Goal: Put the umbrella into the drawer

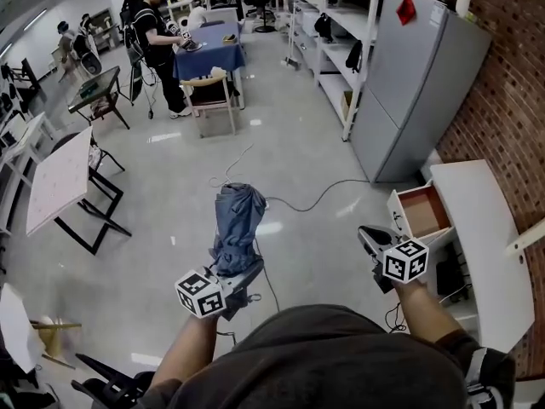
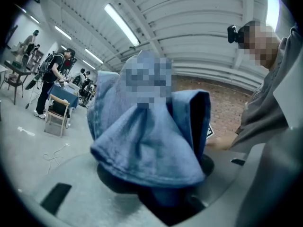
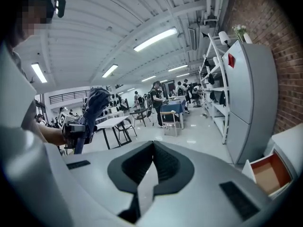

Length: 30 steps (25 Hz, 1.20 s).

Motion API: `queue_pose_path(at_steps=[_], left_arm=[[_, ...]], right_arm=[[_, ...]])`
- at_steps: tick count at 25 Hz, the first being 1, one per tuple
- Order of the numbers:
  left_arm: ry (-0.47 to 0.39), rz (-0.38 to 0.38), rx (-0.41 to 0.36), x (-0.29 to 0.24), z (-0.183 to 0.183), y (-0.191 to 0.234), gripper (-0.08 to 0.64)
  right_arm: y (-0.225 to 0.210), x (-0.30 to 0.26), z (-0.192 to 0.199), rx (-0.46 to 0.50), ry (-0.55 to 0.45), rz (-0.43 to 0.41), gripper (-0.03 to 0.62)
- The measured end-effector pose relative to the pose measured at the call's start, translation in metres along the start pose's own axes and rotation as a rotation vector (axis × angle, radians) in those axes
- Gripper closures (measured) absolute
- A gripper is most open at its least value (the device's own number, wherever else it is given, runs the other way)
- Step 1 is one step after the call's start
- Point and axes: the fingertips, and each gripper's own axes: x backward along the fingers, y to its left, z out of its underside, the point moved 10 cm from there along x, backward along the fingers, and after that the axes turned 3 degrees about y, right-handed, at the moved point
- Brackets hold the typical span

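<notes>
The left gripper (image 1: 235, 271) pinches the folded blue umbrella (image 1: 238, 222), which rises above its jaws. The right gripper (image 1: 371, 239) is pressed together and empty, with the open drawer (image 1: 423, 212) just beyond it.

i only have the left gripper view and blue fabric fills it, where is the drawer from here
observer: The drawer stands open at the right of the head view, pulled out of a white cabinet beside the grey fridge.
operator: anything in it
observer: Its wooden inside looks bare in the head view.
operator: other hand busy
observer: No, the right gripper has its jaws together with nothing between them.
</notes>
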Motion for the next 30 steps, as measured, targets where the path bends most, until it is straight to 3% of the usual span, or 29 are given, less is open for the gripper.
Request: queue_pose_path(at_steps=[7,12,21,25,30], left_arm=[[0.010,-0.041,0.022,-0.025,-0.009,0.042,0.341],[0.010,-0.093,0.008,-0.065,-0.021,0.058,0.341],[-0.068,-0.246,0.035,-0.199,-0.058,0.067,0.341],[-0.122,-0.267,0.075,-0.249,-0.072,0.080,0.341],[-0.119,-0.283,0.104,-0.287,-0.090,0.100,0.341]], right_arm=[[-0.048,-0.042,-0.005,-0.029,0.036,-0.009,0.598],[-0.105,-0.079,-0.024,-0.012,0.033,-0.071,0.598],[-0.254,-0.153,-0.111,0.150,0.037,-0.246,0.598],[-0.301,-0.187,-0.142,0.183,0.036,-0.293,0.598],[-0.335,-0.219,-0.166,0.179,0.028,-0.326,0.598]])
